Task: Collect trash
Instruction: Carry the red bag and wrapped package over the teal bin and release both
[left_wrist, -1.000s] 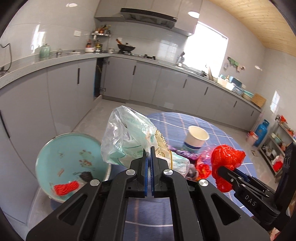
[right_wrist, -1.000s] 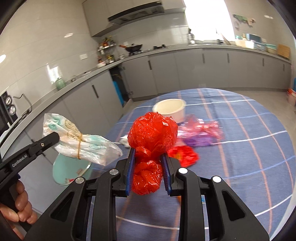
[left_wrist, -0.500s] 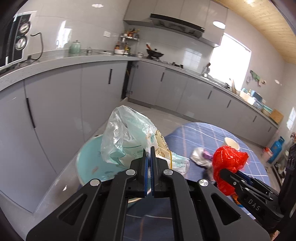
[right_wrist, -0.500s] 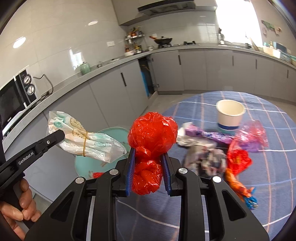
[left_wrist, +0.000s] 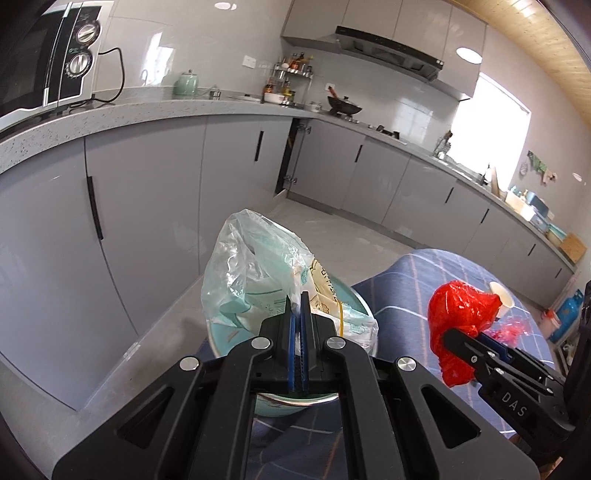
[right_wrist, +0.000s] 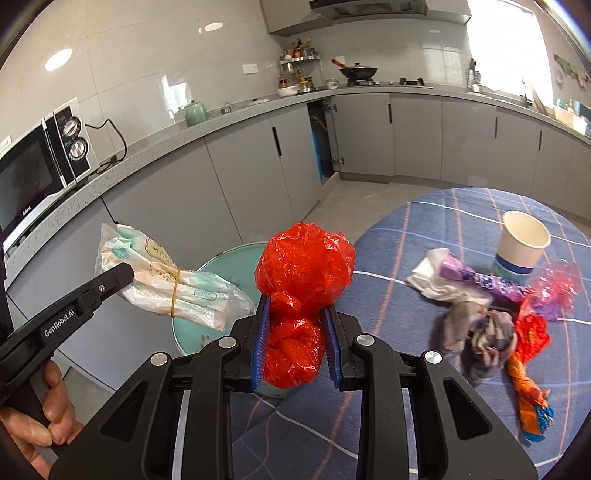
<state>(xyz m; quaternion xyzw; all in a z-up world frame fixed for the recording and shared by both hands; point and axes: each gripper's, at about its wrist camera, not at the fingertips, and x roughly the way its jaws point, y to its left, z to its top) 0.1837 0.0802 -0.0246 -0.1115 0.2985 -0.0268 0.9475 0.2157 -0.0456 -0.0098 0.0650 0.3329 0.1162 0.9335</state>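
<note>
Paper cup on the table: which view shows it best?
The right wrist view: the paper cup stands whole and unobstructed on the tablecloth. In the left wrist view it is tiny, partly hidden behind the red bag.

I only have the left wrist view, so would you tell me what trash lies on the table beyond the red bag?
Observer: A loose pile: a white tissue, a purple wrapper, a grey crumpled wad and an orange wrapper.
Operator: Thank you. How does the paper cup stand?
Observer: The paper cup is upright, mouth up, just behind the purple wrapper.
Operator: And how does the right gripper hold the red bag?
Observer: The right gripper pinches the red bag at its waist, with one bulge above the pads and one between them.
</note>
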